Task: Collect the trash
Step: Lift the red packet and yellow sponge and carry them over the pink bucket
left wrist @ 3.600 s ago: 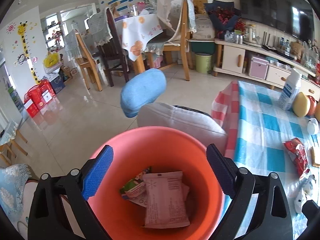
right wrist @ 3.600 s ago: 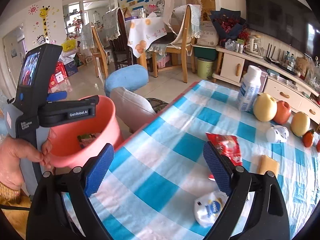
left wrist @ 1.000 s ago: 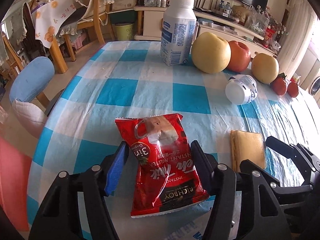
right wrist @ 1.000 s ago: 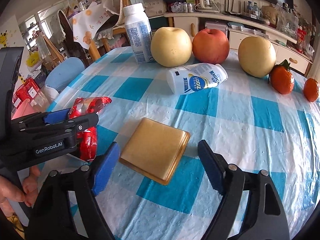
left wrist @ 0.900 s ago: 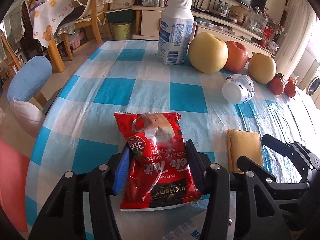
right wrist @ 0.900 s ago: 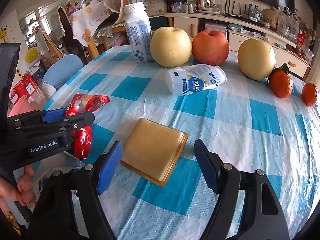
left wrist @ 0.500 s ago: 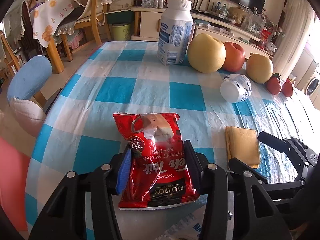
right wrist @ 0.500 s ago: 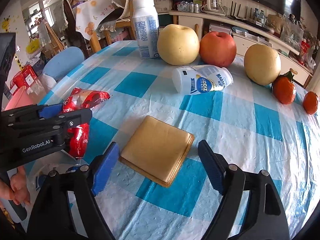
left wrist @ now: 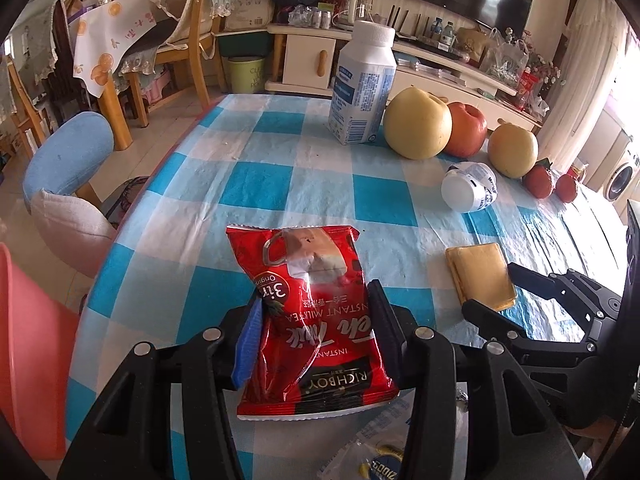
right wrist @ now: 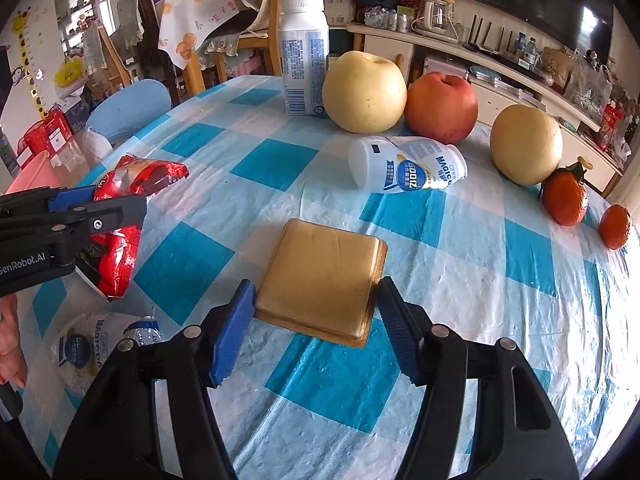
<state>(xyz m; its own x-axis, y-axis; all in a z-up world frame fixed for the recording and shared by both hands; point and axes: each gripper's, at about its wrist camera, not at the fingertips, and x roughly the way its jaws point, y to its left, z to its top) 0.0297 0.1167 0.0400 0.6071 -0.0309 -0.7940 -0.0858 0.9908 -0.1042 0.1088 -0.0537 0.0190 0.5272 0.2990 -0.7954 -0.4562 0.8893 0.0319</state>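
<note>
My left gripper (left wrist: 316,300) is shut on a red instant milk tea packet (left wrist: 312,320), held just above the checked tablecloth (left wrist: 280,184). From the right wrist view the same packet (right wrist: 120,248) hangs in the left gripper (right wrist: 108,200) at the left. My right gripper (right wrist: 316,300) straddles a flat golden square tray (right wrist: 320,268) lying on the cloth. Its jaws are closing, with the blue pads (right wrist: 236,320) right at the tray's edges. A pink bucket (left wrist: 28,340) stands off the table's left edge.
A small white bottle (right wrist: 408,170) lies on its side mid-table. A crumpled white wrapper (right wrist: 92,344) sits near the front edge. At the back stand a tall white bottle (right wrist: 304,48), two pears, an apple (right wrist: 440,106) and two oranges. A blue chair (left wrist: 68,156) is at the left.
The left jaws have closed onto the red packet and lifted it slightly. The right jaws have narrowed around the golden tray.
</note>
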